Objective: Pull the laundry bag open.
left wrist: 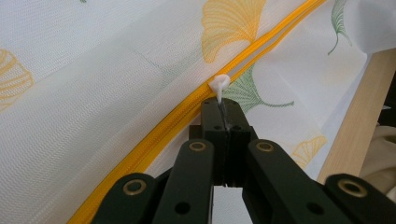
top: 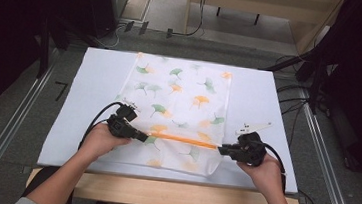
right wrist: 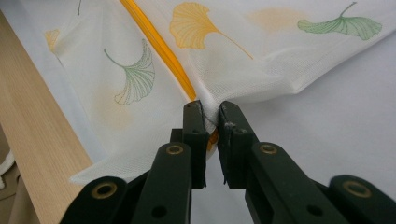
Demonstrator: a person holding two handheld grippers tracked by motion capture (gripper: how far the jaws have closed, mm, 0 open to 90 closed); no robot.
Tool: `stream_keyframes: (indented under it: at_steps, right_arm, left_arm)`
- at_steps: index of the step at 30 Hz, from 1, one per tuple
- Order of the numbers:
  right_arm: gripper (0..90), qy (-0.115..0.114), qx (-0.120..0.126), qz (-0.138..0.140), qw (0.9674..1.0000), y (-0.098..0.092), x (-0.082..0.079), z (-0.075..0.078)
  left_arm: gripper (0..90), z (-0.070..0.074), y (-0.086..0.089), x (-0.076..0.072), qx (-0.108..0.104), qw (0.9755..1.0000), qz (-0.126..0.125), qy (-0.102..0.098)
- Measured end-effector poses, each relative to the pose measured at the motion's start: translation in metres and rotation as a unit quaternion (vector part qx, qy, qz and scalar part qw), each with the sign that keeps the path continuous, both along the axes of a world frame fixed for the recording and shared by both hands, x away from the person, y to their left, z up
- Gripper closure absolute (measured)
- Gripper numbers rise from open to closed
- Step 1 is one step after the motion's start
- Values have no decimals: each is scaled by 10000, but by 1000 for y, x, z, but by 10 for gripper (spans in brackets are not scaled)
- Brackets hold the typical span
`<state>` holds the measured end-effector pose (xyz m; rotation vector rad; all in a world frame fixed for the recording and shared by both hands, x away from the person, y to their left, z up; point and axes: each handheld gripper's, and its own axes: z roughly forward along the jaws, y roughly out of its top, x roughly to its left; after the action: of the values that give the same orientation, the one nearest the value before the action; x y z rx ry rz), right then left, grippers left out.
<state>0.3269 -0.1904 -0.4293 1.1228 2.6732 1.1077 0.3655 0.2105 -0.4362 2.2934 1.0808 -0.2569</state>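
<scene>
The desk (top: 97, 64) is covered by a white sheet, and on it a mesh bag (top: 184, 97) printed with ginkgo leaves is laid flat, so that its whole face lies open to both hands. The bag's near end lies toward the person's edge of the desk, and the orange zipper (top: 180, 139) runs across that end from side to side, which places the zipper within easy reach. All places below are given from this zipper.

At the zipper's right end, the right gripper (top: 220, 149) is set, with its jaws clenched on the bag's corner fabric (right wrist: 205, 105) where the orange tape ends. The hold appears to serve as an anchor: the bag is kept taut and is prevented from sliding along while the slider is drawn. A narrow gap between the jaw tips is seen in the right gripper view, filled by bunched mesh.

At the zipper's left end, the left gripper (top: 144, 137) is set, its jaws closed tight on the small white pull tab (left wrist: 218, 86) of the slider. The tab is pinched by its flat stem, so that force can be passed along the line of the teeth. Whether the track behind the slider is already parted cannot be told for certain, though two orange lines seem to run apart beyond the tab.
</scene>
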Motion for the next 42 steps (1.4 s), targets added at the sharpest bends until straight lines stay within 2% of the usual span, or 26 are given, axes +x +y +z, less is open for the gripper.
stream_keyframes:
  at_steps: [7,14,17,25,29,36,42]
  right_arm:
    - [837,-2,-11,8,10000,-1,0,0]
    - [836,-24,-2,36,10000,0,0,0]
    - [836,-21,-39,34,10000,0,0,0]
    - [837,1,-23,8,10000,0,0,-1]
    - [836,14,-21,13,10000,-1,1,-1]
    - [835,25,-30,12,10000,-1,1,-2]
    - [836,20,-66,7,10000,0,1,-2]
  left_arm:
    - [900,0,-1,-1,-6,10000,-15,19]
    - [900,2,2,-1,-104,9999,21,22]
    - [900,2,4,0,-60,10000,19,43]
    - [900,3,19,0,-54,9999,120,28]
    - [900,3,30,-1,-42,9998,180,85]
    - [900,5,51,-3,-42,9995,318,66]
    - [900,4,50,-4,-25,9995,312,69]
